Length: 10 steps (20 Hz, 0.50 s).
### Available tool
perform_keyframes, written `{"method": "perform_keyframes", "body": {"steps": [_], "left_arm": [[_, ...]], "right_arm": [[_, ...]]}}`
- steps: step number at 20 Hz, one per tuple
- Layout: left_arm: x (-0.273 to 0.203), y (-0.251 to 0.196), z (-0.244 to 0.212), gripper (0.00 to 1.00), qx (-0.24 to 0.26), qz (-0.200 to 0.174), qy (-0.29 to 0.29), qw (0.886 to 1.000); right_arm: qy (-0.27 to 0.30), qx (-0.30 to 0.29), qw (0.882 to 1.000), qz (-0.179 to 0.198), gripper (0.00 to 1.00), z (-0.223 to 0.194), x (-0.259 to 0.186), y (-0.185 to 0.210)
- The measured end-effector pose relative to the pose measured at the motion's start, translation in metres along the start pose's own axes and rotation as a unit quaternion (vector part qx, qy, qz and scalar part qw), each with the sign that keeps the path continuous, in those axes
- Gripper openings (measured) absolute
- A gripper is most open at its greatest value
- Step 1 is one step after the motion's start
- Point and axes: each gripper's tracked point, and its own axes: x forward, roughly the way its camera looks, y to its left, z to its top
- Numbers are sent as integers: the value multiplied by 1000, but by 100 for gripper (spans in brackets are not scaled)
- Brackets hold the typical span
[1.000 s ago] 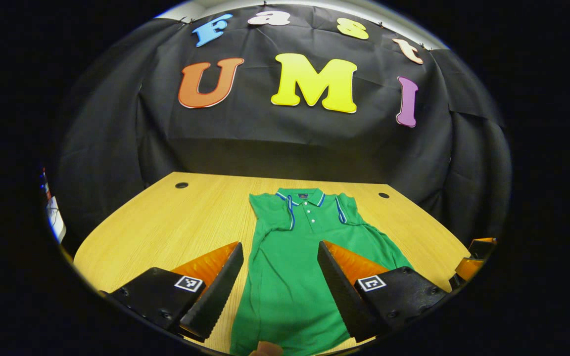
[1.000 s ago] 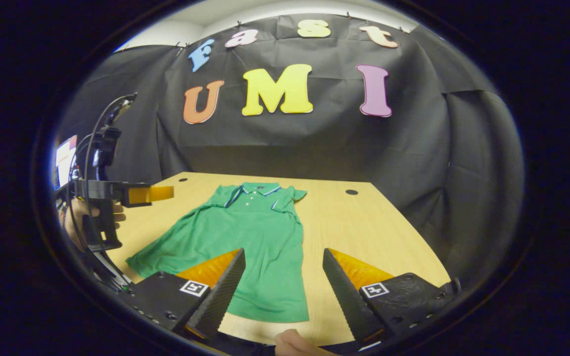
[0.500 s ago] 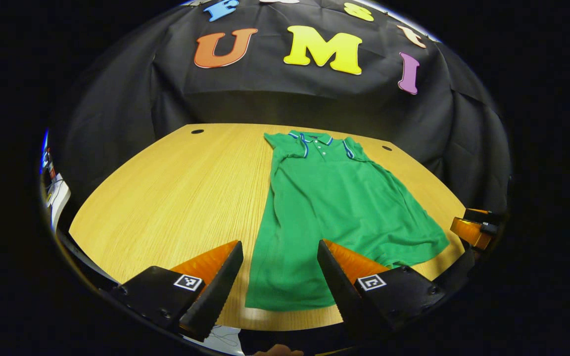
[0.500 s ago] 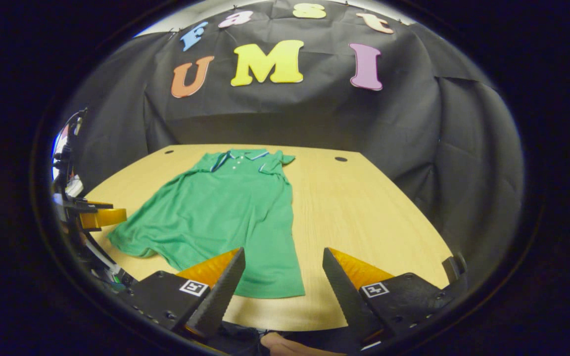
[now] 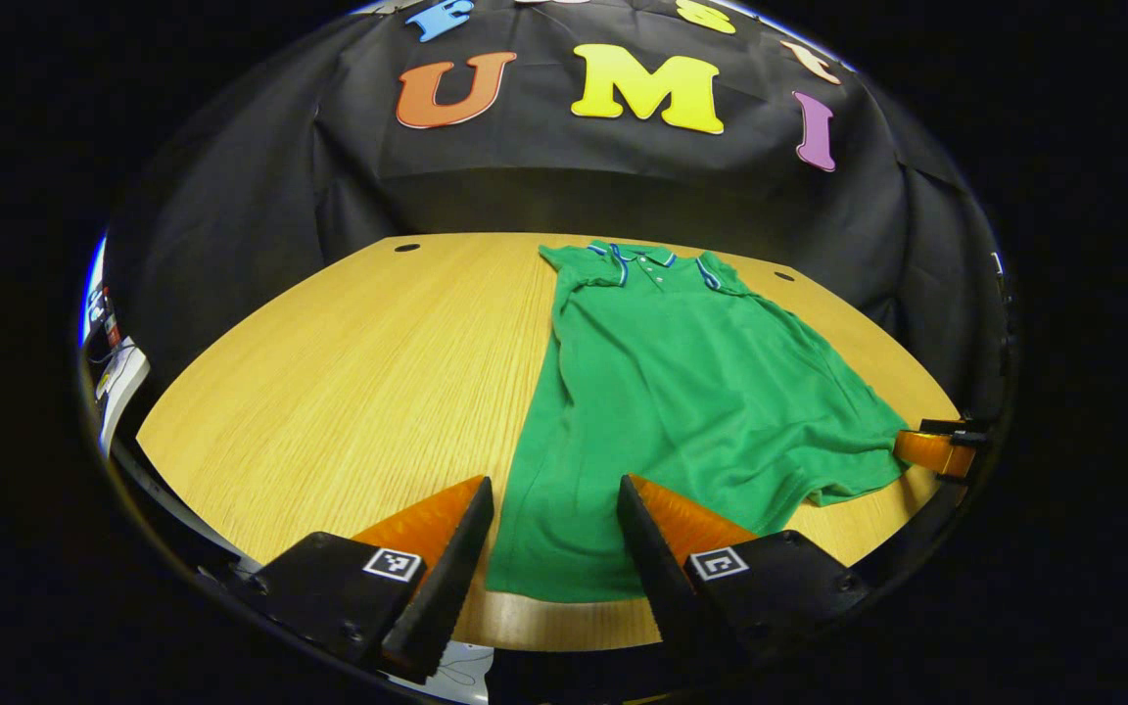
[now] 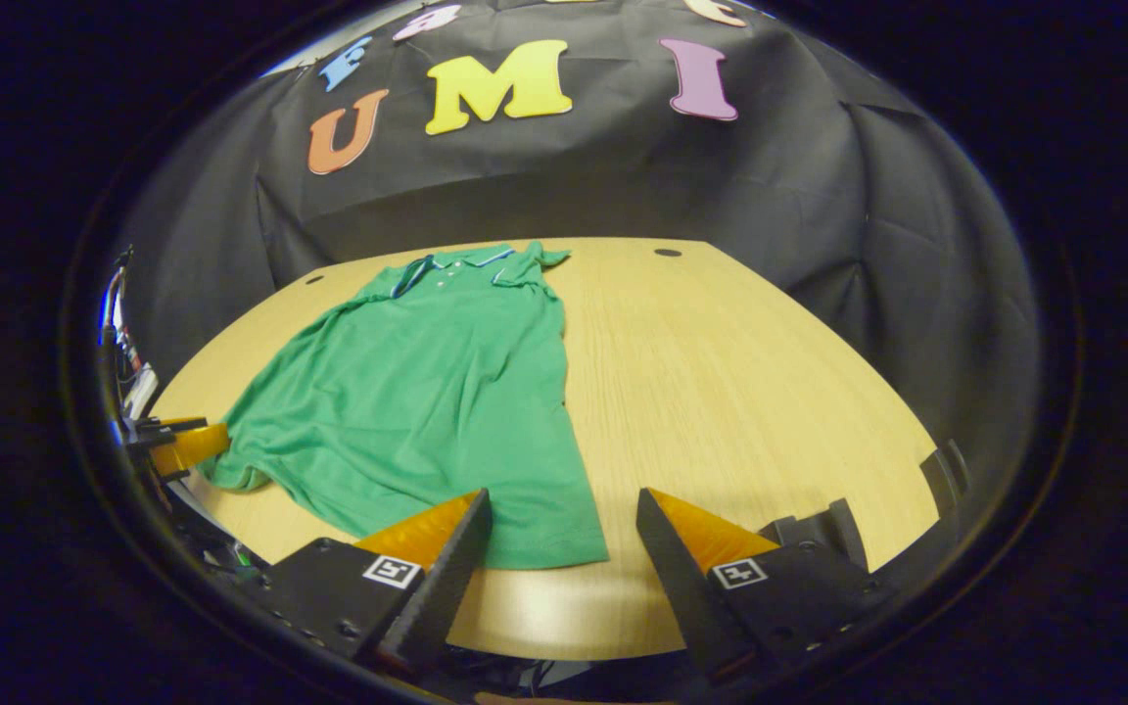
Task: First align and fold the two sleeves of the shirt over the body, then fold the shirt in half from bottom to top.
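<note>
Lying flat on the wooden table [image 5: 329,372]: green polo shirt [image 5: 681,392], sleeves folded in. Left gripper [image 5: 554,548] and right gripper [image 6: 564,558] both spread, above its hem.

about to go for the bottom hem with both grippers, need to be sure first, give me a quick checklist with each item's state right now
1. Sleeves folded over the body of the green shirt: ok, both lie tucked in near the collar.
2. Left gripper open: ok, jaws apart with the hem's left corner between them in its view.
3. Right gripper open: ok, jaws apart, the hem's right corner at its left finger.
4. Hem flat and straight: not ok, one bottom corner is flared out and rumpled.
5. Either gripper touching cloth: cannot tell.
6. Bare table beside the shirt: ok.
</note>
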Motion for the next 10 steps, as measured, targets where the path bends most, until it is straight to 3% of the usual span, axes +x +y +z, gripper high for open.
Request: {"method": "perform_keyframes", "body": {"steps": [1, 2, 3, 5, 6, 7, 8, 10], "left_arm": [[1, 3, 1, 87, 9, 7, -4, 1000], [0, 2, -1, 69, 16, 3, -10, 1000], [0, -2, -1, 66, 21, -3, -12, 1000], [5, -1, 1, 49, 24, -7, -11, 1000], [6, -2, 3, 34, 24, -11, -9, 1000], [9, -3, 5, 29, 20, -13, -4, 1000], [12, -4, 6, 8, 20, -18, 5, 1000], [16, -5, 7, 4, 27, -25, 31, 999]], "right_arm": [[-3, -3, 1000, 6, 87, 1, 1, 4], [-6, -11, 1000, 14, 76, 0, 1, 8], [-6, -17, 1000, 23, 71, 0, 3, 12], [2, -12, 999, 31, 55, 3, 5, 16], [9, -9, 999, 35, 44, 4, 7, 18], [22, -2, 999, 42, 34, 5, 9, 22], [36, 7, 998, 41, 6, 7, 9, 22], [68, 1, 997, 45, 4, 7, 9, 24]]}}
